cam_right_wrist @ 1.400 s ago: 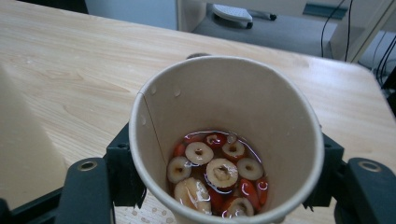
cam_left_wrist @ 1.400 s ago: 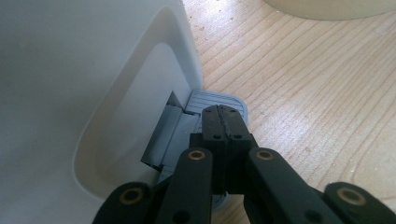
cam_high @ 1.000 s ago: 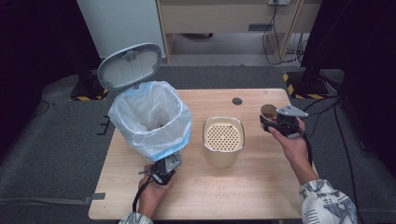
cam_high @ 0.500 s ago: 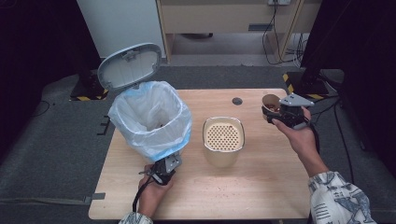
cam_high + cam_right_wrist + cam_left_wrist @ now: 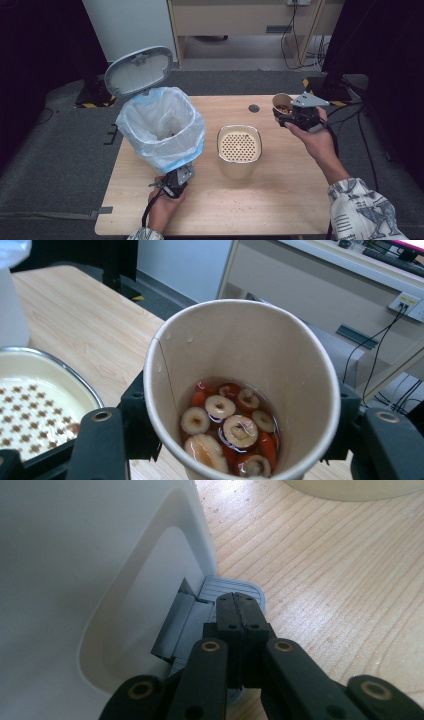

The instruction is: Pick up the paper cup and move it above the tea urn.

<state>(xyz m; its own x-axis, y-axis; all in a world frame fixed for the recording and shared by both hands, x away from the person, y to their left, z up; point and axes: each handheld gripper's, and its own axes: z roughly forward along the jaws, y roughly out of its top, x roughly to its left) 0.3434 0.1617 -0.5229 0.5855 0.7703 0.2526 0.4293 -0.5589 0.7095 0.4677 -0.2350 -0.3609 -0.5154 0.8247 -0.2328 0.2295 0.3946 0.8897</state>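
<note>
A white pedal bin [image 5: 160,125] lined with a pale bag stands at the table's left, its grey lid [image 5: 139,70] raised. My left gripper [image 5: 177,180] sits at the bin's foot. Its jaws are shut and rest on the grey pedal [image 5: 235,587], with the left gripper [image 5: 239,600] pressed close to the bin's white wall [image 5: 75,580]. My right gripper [image 5: 290,116] is shut on a paper cup [image 5: 281,104], held above the table's far right. The cup [image 5: 240,365] holds pale slices and red pieces in liquid, between the right gripper [image 5: 240,430] jaws.
A cream pot with a perforated strainer insert [image 5: 239,150] stands mid-table, left of the cup; the strainer [image 5: 35,400] also appears below the cup. A small dark disc [image 5: 254,108] lies near the wooden table's [image 5: 280,200] far edge. Cables trail beyond the right side.
My right gripper has lifted the cup and carried it farther back and slightly left. The left gripper stays on the pedal and the lid stays up.
</note>
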